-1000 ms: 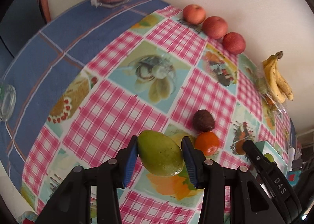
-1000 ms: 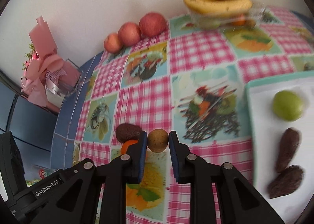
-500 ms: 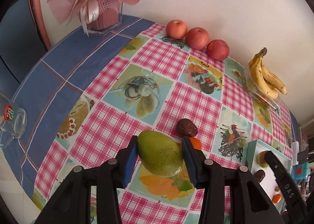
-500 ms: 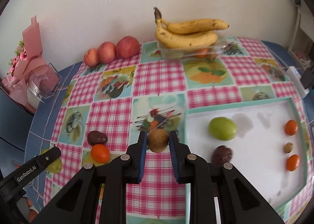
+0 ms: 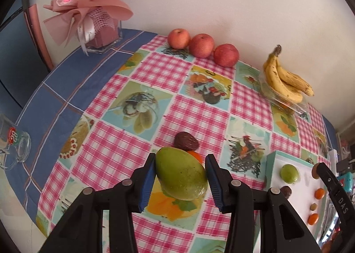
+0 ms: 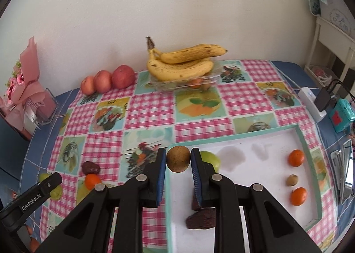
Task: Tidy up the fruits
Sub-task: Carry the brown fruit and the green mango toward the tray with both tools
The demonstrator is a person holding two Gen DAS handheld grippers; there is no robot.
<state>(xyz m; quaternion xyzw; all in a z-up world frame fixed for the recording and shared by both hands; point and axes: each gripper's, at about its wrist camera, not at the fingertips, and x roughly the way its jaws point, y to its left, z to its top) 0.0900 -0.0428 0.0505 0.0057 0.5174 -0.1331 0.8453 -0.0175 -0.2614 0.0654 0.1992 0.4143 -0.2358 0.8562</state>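
the right gripper (image 6: 178,162), fingers clamped on a round brown kiwi (image 6: 178,161), could crowd the green apple (image 6: 209,158) at 3 o'clock; the left gripper (image 5: 180,175), fingers clamped on a green mango (image 5: 180,176), risks slippage.

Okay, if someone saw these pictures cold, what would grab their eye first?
Probably the large green mango clamped in the left gripper, and the round brown kiwi-like fruit pinched by the right gripper at the near edge of the white teal-rimmed tray. Next, the spotted yellow banana bunch against the wall.

table (image 6: 295,71) (checked cloth) | apples (image 5: 202,44) | tray (image 6: 307,142) | tangerine (image 6: 92,180)
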